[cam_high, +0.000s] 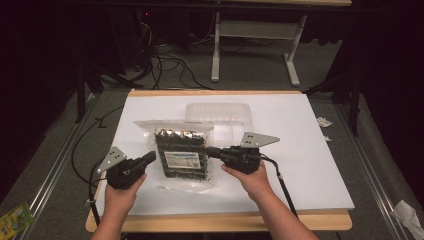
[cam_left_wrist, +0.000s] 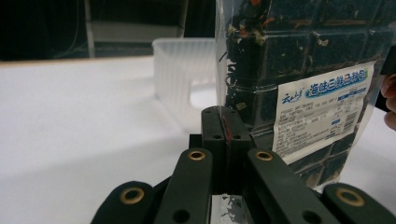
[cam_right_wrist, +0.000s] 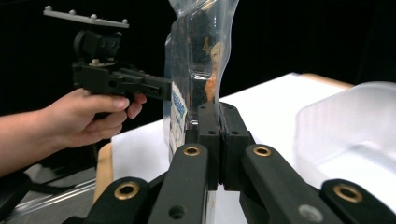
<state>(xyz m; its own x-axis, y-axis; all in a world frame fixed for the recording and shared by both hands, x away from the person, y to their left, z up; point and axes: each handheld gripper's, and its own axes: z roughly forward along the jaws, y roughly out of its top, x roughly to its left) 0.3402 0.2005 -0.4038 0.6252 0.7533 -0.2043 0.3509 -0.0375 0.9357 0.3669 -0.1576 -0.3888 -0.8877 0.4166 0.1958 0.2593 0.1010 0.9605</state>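
Clear plastic bag (cam_high: 181, 152) of dark snacks is held upright over the white tabletop (cam_high: 310, 165), pinched at one edge by the left gripper (cam_high: 148, 159) and at the other by the right gripper (cam_high: 211, 151), probably so it can be moved to the tub (cam_high: 218, 114) behind.

On the bench (cam_high: 310, 165), the bag (cam_high: 181, 152) sits between both grippers, with the tub (cam_high: 218, 114) just behind it.

Cables (cam_high: 167, 65) on floor; perhaps paper scraps (cam_high: 324, 121) beside the table (cam_high: 310, 150).
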